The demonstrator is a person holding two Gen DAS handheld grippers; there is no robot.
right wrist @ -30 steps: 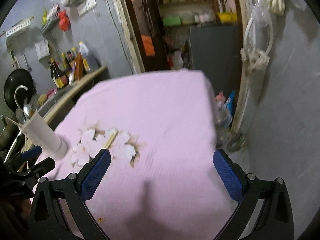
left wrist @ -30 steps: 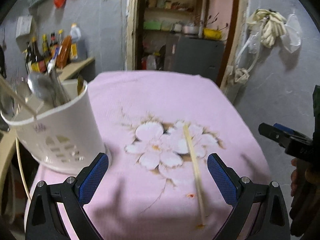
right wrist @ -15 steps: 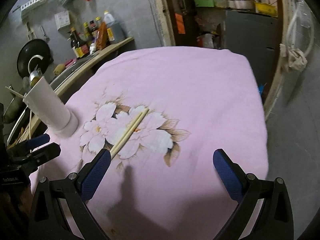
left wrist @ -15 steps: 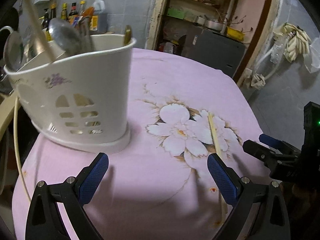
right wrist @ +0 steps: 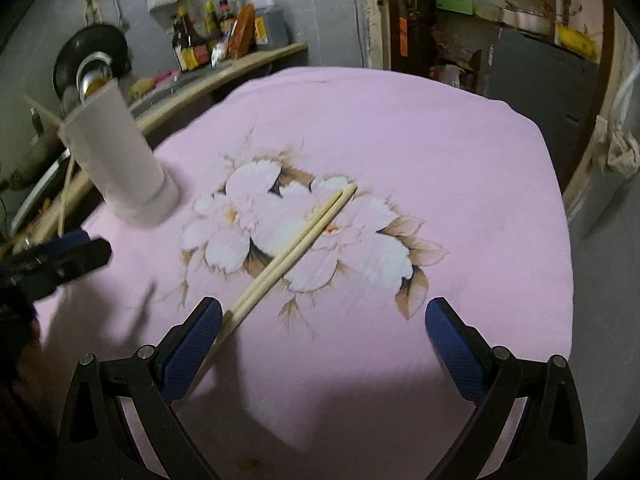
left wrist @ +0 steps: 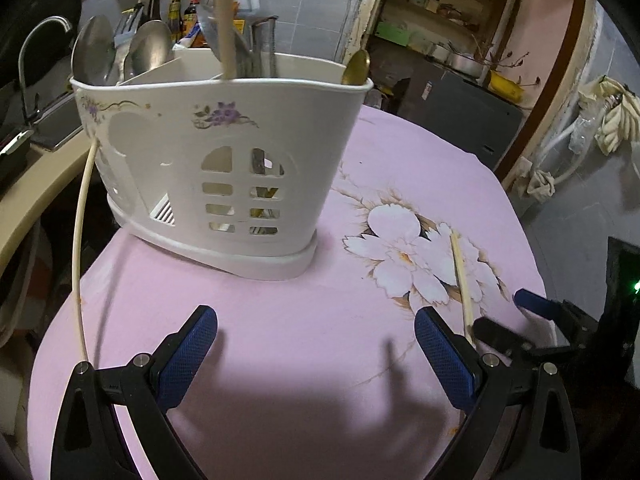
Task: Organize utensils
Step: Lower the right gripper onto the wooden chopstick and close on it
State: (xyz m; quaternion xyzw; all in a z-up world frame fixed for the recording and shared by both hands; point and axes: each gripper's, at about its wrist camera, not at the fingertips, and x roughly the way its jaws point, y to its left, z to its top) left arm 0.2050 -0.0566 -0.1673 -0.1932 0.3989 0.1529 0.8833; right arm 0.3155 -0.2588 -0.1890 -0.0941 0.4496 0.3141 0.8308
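While both grippers gape empty, slim wooden chopsticks cross flowered cloth.

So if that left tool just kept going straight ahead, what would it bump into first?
Most likely the white utensil holder: it stands directly ahead of the open left tool, with only bare pink tablecloth between them. The chopsticks lie off to the right.

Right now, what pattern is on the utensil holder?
The utensil holder is cream-white with small purple flower sprigs and cut-out slots; clearest in the left wrist view.
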